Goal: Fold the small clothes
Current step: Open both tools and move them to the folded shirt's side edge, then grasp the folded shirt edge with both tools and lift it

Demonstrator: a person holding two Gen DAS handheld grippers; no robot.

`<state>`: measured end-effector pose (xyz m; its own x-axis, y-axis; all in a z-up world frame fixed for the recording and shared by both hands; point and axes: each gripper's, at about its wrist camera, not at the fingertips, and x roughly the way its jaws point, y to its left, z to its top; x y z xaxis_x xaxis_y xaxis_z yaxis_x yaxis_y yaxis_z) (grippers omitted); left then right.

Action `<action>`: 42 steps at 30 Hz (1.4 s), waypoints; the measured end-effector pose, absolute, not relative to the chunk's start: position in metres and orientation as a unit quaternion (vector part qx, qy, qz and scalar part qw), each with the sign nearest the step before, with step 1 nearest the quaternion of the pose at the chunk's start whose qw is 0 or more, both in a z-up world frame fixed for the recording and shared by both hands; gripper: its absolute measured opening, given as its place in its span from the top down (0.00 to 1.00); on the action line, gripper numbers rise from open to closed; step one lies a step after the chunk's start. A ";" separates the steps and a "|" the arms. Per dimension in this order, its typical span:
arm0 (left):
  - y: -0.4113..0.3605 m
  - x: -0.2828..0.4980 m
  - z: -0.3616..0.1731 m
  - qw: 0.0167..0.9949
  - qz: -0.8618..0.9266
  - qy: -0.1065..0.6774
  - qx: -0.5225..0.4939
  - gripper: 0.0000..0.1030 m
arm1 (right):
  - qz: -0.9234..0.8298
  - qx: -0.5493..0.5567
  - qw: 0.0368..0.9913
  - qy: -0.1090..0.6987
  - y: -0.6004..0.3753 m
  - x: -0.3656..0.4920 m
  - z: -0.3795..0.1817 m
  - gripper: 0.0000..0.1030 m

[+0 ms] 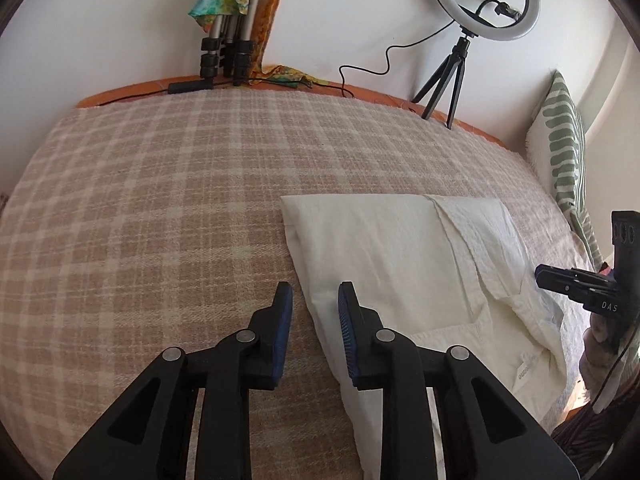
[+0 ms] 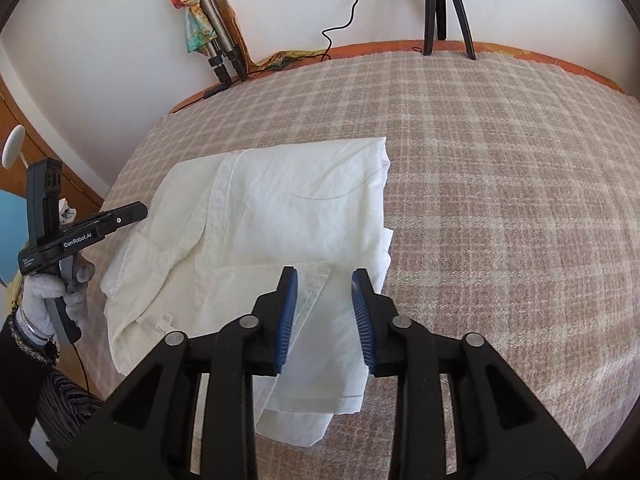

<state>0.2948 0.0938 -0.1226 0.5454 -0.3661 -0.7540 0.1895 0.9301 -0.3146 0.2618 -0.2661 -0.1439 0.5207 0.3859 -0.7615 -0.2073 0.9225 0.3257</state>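
Observation:
A white shirt (image 1: 400, 256) lies partly folded on the checked blanket (image 1: 160, 200); it also shows in the right wrist view (image 2: 280, 216). My left gripper (image 1: 315, 300) is open and empty, hovering over the shirt's left edge. My right gripper (image 2: 325, 292) is open and empty, above the shirt's near right part. The other gripper appears at the right edge of the left wrist view (image 1: 580, 284) and at the left edge of the right wrist view (image 2: 96, 224), held by a gloved hand (image 2: 52, 292).
A ring light on a black tripod (image 1: 452, 76) stands at the bed's far edge. Folded tripod legs (image 1: 228, 52) with a colourful cloth lean on the wall. A green-striped pillow (image 1: 564, 152) stands at the right. A cable (image 1: 360, 68) runs along the far edge.

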 end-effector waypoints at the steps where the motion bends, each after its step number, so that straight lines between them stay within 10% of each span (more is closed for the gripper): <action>1: 0.100 0.295 -0.122 0.869 -0.161 0.451 -0.123 0.55 | 0.164 0.110 0.867 0.457 -0.273 0.259 -0.144 0.44; 20: 0.116 0.314 -0.155 0.782 -0.220 0.483 -0.326 0.47 | 0.243 0.315 0.775 0.491 -0.321 0.271 -0.194 0.42; 42: 0.084 0.309 -0.141 0.833 -0.190 0.473 -0.215 0.86 | 0.236 0.251 0.801 0.489 -0.278 0.265 -0.173 0.78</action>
